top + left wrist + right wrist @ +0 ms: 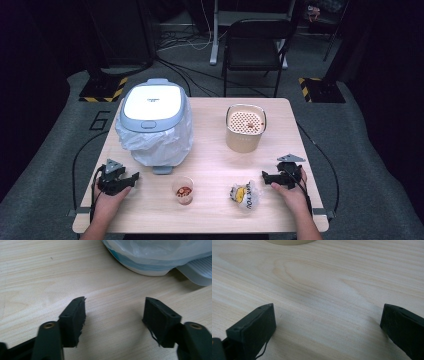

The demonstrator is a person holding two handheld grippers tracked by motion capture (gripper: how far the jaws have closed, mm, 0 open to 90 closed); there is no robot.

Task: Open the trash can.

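Note:
A pale blue pedal bin (154,112) lined with a white plastic bag stands at the table's left; its base and bag (160,255) lie just beyond my left gripper (115,312). A beige pot (245,127) with a perforated insert stands right of centre; its bottom edge (289,242) shows far ahead of my right gripper (327,325). Near the front edge sit a small clear cup (183,190) with red-brown contents and a crumpled wrapper (245,194). My left gripper (122,181) rests open at the front left. My right gripper (274,177) rests open at the front right. Nothing is between either pair of jaws.
The bin's grey foot pedal (162,170) sticks out toward the cup. Behind the wooden table (210,150) stands a black folding chair (255,45), with cables on the floor. Bare tabletop lies between the bin and the pot.

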